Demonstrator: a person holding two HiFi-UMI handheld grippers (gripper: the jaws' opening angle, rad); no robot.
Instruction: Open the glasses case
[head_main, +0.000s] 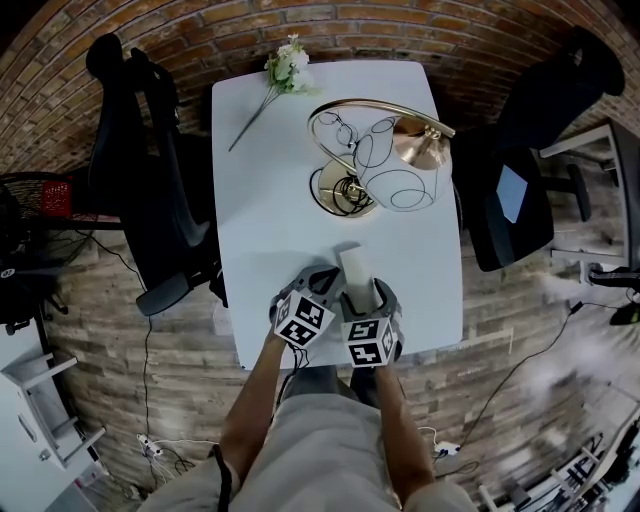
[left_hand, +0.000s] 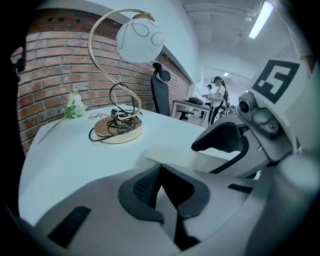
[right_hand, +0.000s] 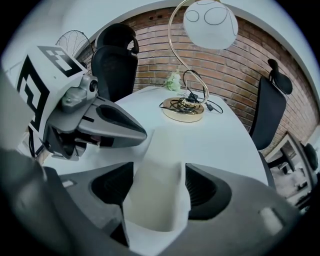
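Glasses case (head_main: 355, 268): pale, closed; lying flat near the front edge of the surface (head_main: 270, 215), long side pointing away toward the lamp (head_main: 395, 165); near end between the right jaws.
Right gripper (head_main: 362, 292): tilted down over the case; jaws spread wide, one on each long side of the case (right_hand: 157, 202); pads close beside it, no clear squeeze visible.
Left gripper (head_main: 318, 280): just left of the case, tips near its side, right beside the other gripper; jaws drawn almost together with only a narrow wedge between the pads (left_hand: 142, 187); nothing held.
Lamp: gold base and curled stem, white globe shade; standing on the far half of the surface, well apart from the case.
Flower (head_main: 285, 68): white bloom on a thin stem; lying at the far left corner.
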